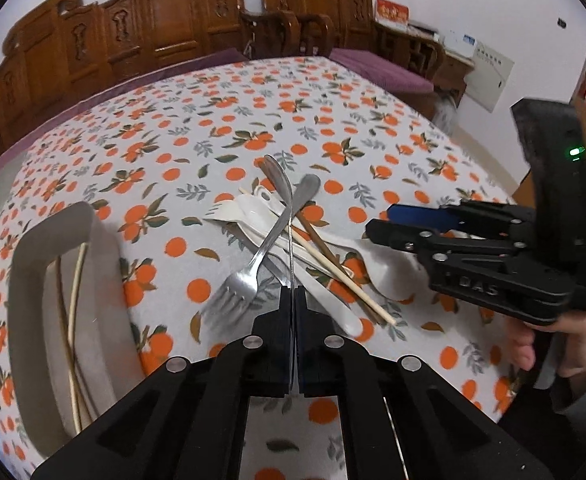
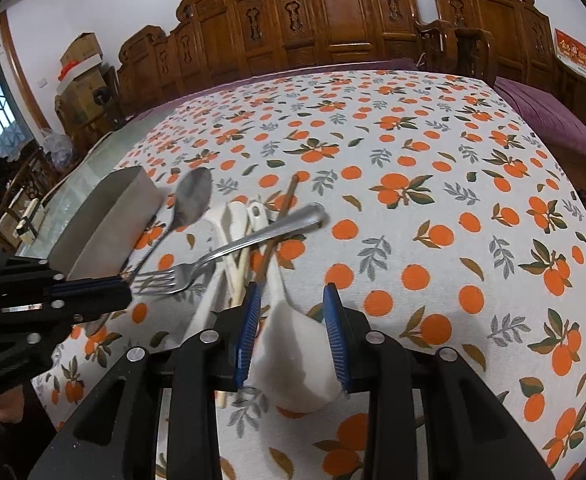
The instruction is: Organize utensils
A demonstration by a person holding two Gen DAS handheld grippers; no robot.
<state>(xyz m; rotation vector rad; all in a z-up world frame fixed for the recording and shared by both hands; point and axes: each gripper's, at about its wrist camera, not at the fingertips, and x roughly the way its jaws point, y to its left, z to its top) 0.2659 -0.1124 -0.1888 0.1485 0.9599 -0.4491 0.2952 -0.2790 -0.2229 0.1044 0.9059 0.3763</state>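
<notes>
A pile of utensils lies on the orange-print tablecloth. My left gripper is shut on the thin handle of a metal spoon, whose bowl points away over the pile. The same spoon and left gripper show in the right wrist view. A metal fork lies across white plastic cutlery and chopsticks. My right gripper has its blue pads against the bowl of a white spoon; that gripper is at the pile's right.
A pale tray at the left holds a few chopsticks; it stands beside the pile. Carved wooden chairs and a purple cushion line the table's far side. A hand holds the right gripper.
</notes>
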